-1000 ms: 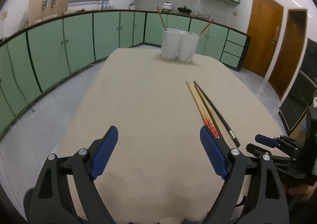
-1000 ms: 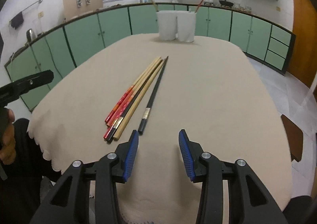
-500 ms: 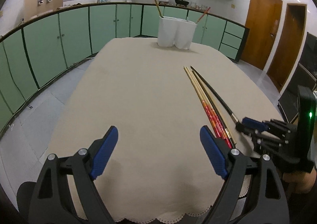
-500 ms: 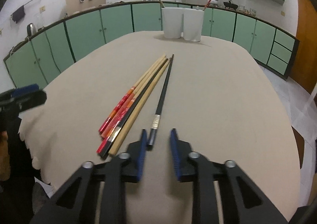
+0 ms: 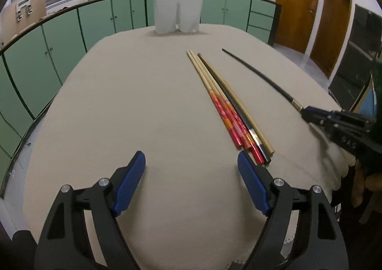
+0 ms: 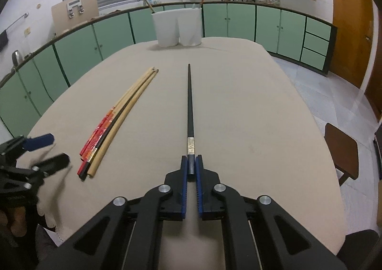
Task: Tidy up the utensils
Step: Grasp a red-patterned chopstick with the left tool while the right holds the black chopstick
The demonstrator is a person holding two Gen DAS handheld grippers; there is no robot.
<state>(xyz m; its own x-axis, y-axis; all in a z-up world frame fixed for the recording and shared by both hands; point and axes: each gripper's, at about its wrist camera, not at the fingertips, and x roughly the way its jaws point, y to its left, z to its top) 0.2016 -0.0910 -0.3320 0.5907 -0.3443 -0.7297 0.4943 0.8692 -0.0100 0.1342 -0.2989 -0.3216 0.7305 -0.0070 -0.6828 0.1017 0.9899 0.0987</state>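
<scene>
My right gripper (image 6: 190, 171) has just been closing its jaws, and they now pinch the thick butt end of the black chopstick (image 6: 190, 105), which runs straight ahead from the blue pads (image 6: 183, 174) toward the far side of the counter (image 6: 262, 112). In the left wrist view that chopstick's far tip looks lifted off the cloth, though I cannot tell for sure. My left gripper (image 5: 191, 174) has jaws standing wide with nothing between them, having narrowed a little; it tilts down over the near edge of the counter, its right pad (image 5: 250, 181) just beside the near ends of the bundle of chopsticks (image 5: 229, 107), red-patterned, dark and plain wood, lying together on the cloth. Two white holders (image 6: 177, 27) stand side by side at the far end, each with a chopstick poking out.
</scene>
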